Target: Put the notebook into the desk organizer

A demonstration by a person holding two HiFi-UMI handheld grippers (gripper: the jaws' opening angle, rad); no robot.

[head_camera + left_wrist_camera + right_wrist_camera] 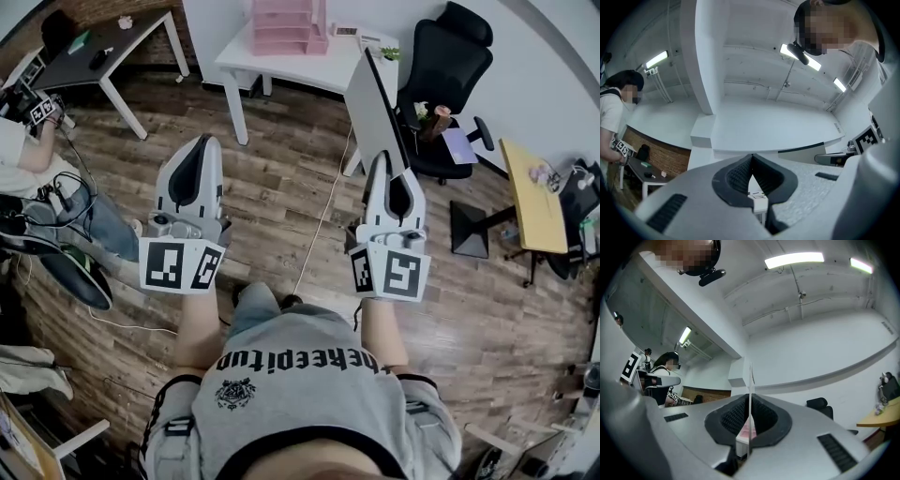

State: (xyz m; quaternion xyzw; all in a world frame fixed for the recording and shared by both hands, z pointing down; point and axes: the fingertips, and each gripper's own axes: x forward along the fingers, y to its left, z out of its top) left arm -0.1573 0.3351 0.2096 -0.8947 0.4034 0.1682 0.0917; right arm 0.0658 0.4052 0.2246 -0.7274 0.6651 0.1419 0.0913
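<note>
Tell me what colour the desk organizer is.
Pink; the desk organizer shows best in the head view.

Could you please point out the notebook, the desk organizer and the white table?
notebook (375, 114), head view, its grey cover.
desk organizer (286, 26), head view, its pink front.
white table (291, 67), head view, its bare top.

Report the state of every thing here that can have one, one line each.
left tool: shut, nothing between its jaws.
right tool: shut on the notebook.
notebook: clamped by its edge in the right tool, not yet in the desk organizer.
desk organizer: standing on the white table, apart from both tools.
</note>
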